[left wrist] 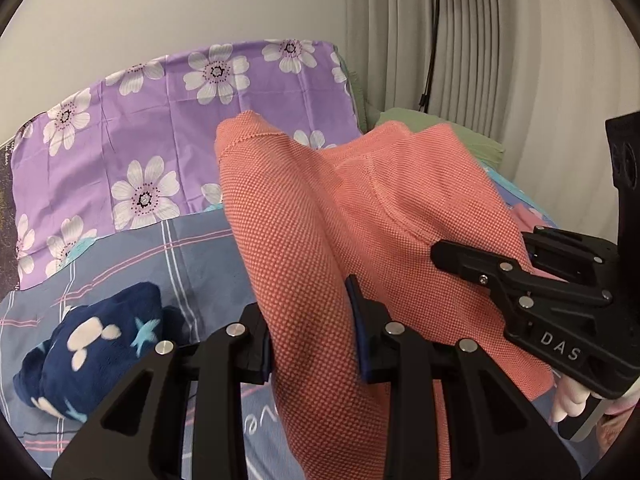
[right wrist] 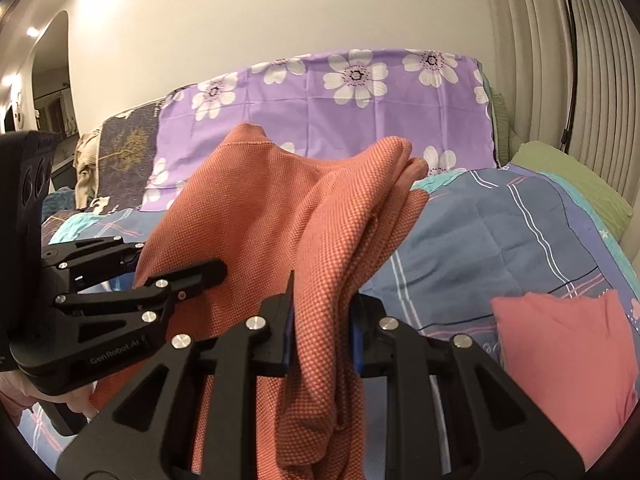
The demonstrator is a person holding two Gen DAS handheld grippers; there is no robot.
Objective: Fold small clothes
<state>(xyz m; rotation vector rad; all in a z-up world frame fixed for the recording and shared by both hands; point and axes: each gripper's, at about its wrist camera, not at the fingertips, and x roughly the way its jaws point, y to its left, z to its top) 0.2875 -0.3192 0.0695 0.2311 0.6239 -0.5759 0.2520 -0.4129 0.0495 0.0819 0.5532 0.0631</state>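
Both tongs lift the garment clear of the bed, mid-fold.
Left tongs (left wrist: 312,336) and right tongs (right wrist: 322,328) each pinch the coral waffle-knit garment (right wrist: 280,220), bunched between them; next, probably spread it flat on the plaid bedspread (right wrist: 500,232) ahead.

We read "DAS" on the right gripper (left wrist: 456,256) — and "GenRobot.AI" on the left gripper (right wrist: 176,264); the quilt (left wrist: 208,248) lettering is illegible.

Coral-orange waffle-knit garment (left wrist: 320,220) (tiny checked weave) before the purple white-flowered sheet (left wrist: 160,120); below that sheet, blue-grey plaid bedcover (right wrist: 500,232); navy star-print bundle (left wrist: 88,344).
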